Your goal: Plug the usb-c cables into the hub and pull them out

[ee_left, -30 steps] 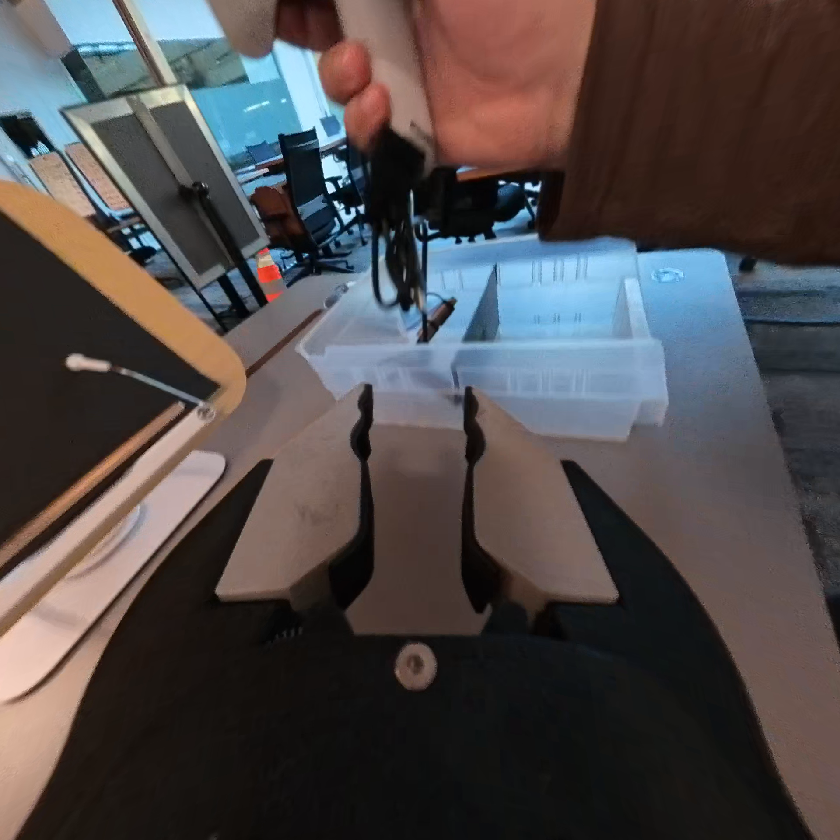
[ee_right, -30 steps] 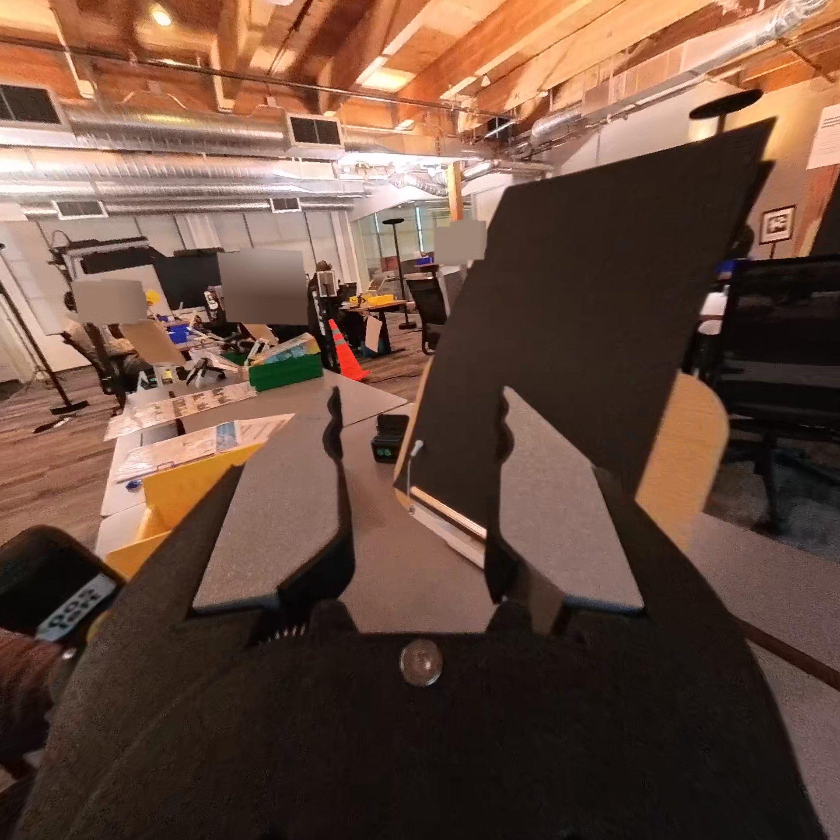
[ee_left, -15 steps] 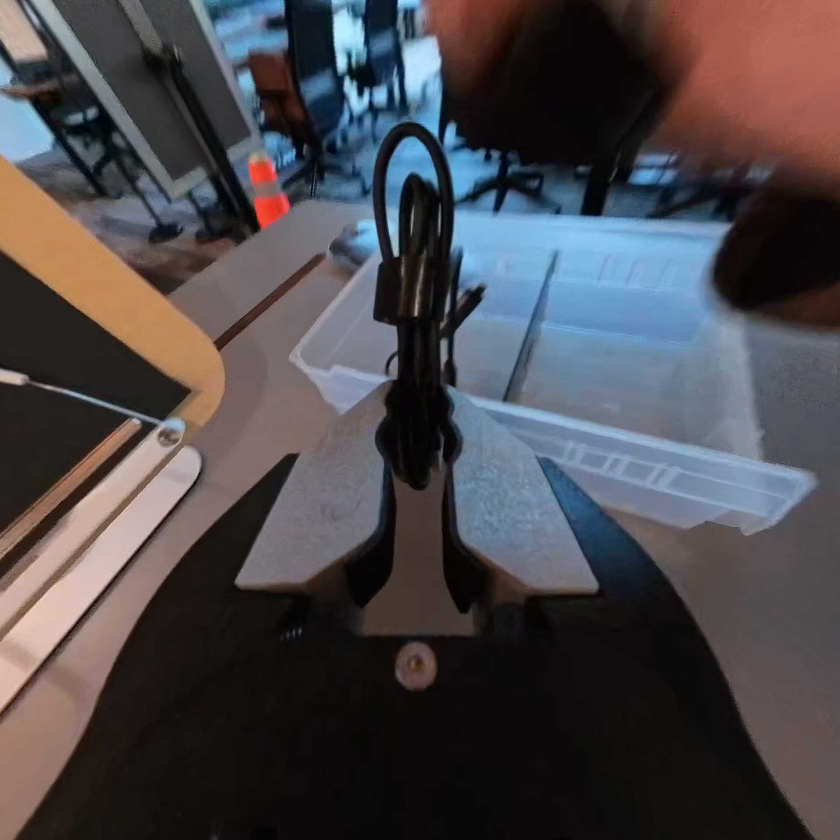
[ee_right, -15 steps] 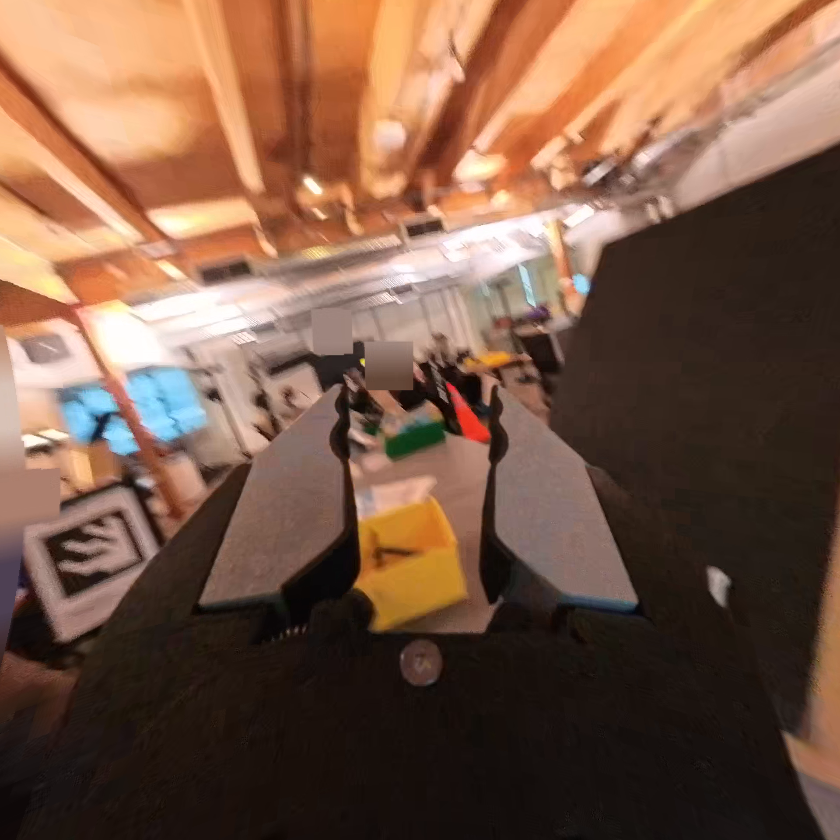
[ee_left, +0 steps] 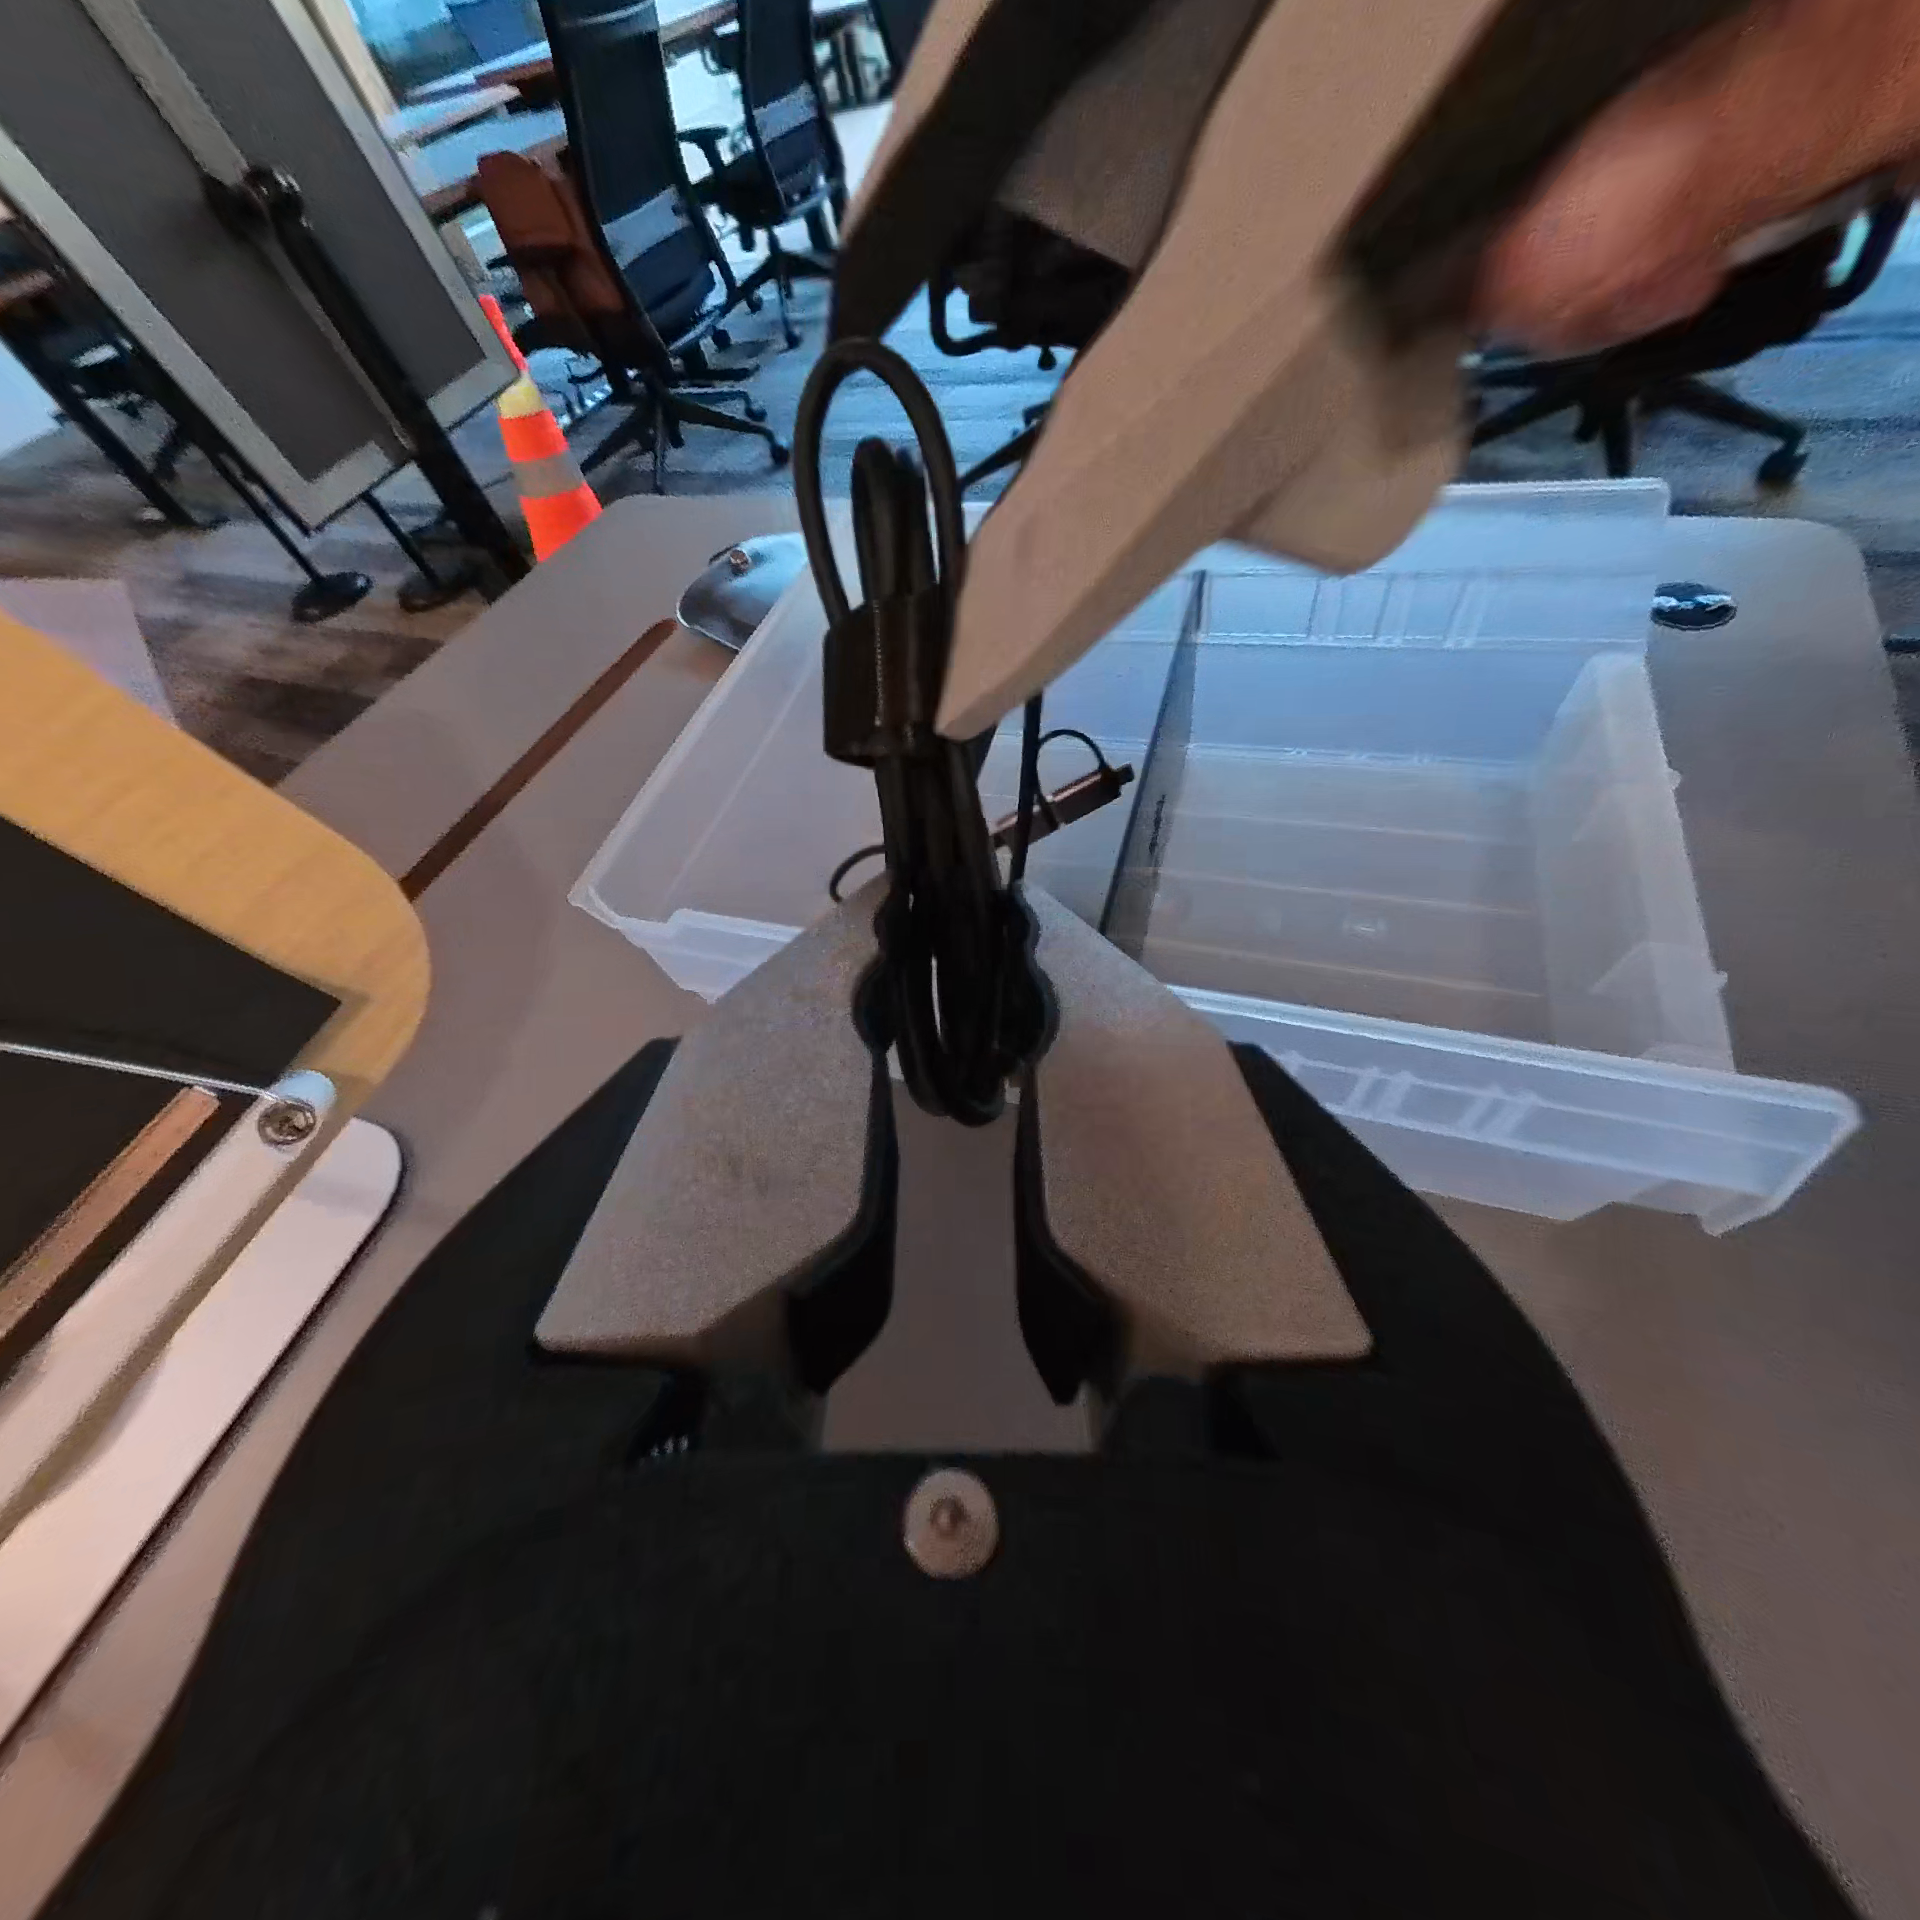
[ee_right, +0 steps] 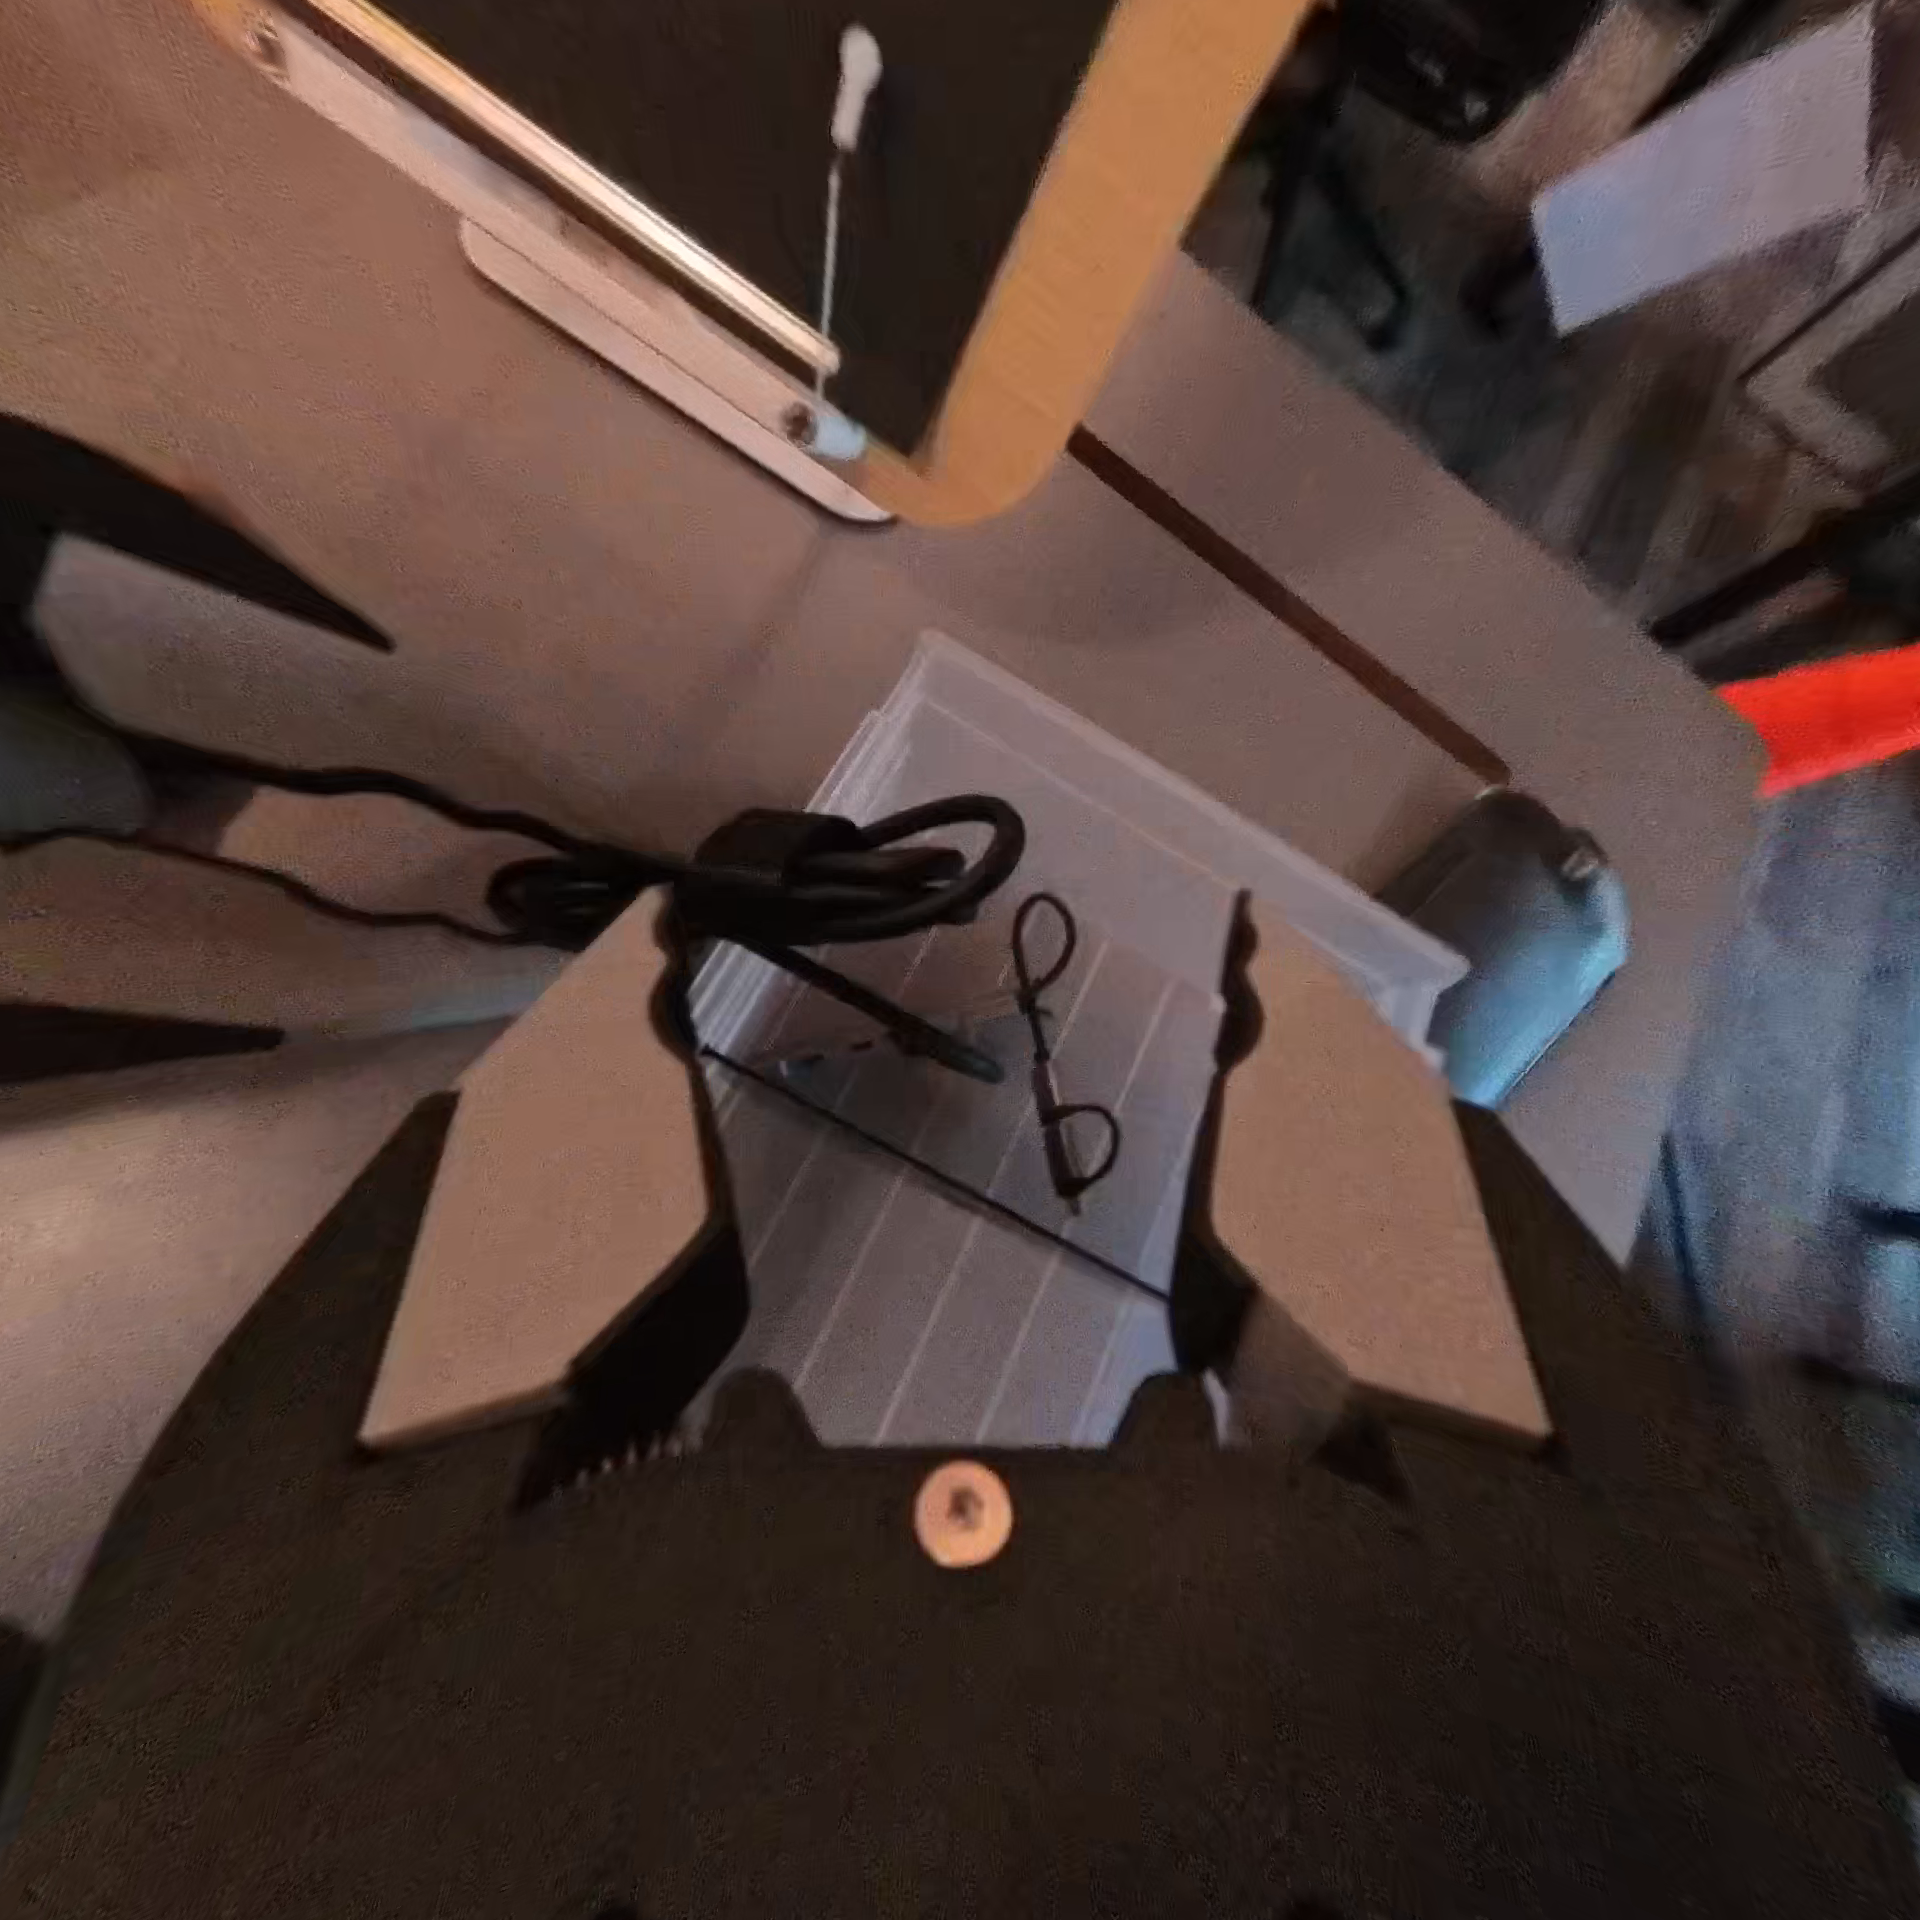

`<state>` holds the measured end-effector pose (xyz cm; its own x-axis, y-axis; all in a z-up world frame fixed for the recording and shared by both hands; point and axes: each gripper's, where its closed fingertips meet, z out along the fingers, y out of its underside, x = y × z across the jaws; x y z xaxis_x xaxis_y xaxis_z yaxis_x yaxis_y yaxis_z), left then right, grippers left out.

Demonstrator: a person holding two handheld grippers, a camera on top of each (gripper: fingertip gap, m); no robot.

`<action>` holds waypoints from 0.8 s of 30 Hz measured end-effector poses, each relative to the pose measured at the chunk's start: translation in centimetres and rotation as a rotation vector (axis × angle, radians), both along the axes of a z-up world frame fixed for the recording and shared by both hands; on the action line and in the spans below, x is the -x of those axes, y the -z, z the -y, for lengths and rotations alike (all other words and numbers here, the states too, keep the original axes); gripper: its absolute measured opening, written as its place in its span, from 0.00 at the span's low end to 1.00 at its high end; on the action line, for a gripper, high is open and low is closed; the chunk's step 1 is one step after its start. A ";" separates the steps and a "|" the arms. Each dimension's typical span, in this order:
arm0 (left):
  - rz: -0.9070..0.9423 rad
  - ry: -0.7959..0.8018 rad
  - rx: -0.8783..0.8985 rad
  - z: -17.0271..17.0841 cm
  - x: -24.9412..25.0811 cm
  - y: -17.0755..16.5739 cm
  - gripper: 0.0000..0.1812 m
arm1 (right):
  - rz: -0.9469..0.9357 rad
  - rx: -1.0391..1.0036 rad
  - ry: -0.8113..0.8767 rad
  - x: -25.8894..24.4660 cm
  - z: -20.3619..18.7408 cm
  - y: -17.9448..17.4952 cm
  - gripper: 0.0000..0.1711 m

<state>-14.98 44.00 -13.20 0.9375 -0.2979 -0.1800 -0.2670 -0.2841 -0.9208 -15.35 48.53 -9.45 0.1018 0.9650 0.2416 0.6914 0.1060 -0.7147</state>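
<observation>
My left gripper (ee_left: 956, 914) is shut on the lower end of a coiled black usb-c cable bundle (ee_left: 914, 790), which stands upright with a black strap (ee_left: 868, 686) around it. My right gripper (ee_right: 951, 935) is open and looks down on the bundle (ee_right: 831, 873); its left fingertip is at the strap. In the left wrist view one right finger (ee_left: 1143, 468) reaches down from the upper right, its tip beside the strap. A thin black cord with loops (ee_right: 1049, 1049) lies in the clear bin below. I see no hub.
A clear plastic bin (ee_left: 1507, 1132) with a dark divider sits on the grey table (ee_left: 1662, 1455) just behind the bundle. A black board with a wooden edge (ee_left: 208, 831) on a metal base stands at the left. A metal puck (ee_left: 738, 592) lies behind the bin.
A bare hand held the bundle over the bin; my left gripper shut on it. My right gripper then swung from facing the room to looking down over the bundle, open wider.
</observation>
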 end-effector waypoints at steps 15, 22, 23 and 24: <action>0.035 0.010 0.027 8.0 -1.0 2.5 0.23 | 0.344 0.038 0.365 -2.5 -10.0 2.9 0.47; 0.068 -0.009 0.053 13.2 0.5 3.9 0.23 | 0.138 -0.020 0.333 -1.4 -9.1 -4.3 0.55; 0.081 -0.006 0.056 14.2 0.4 4.0 0.24 | 0.104 -0.027 0.313 -1.3 -8.4 -4.9 0.49; 0.097 -0.004 0.059 15.3 0.3 4.1 0.25 | 0.037 -0.001 0.262 -0.7 -6.7 -5.5 0.46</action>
<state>-15.31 28.70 -17.33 0.9509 -0.3013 -0.0707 -0.1764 -0.3399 -0.9238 -14.60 55.23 -3.99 0.3391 0.9069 0.2503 0.7209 -0.0795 -0.6885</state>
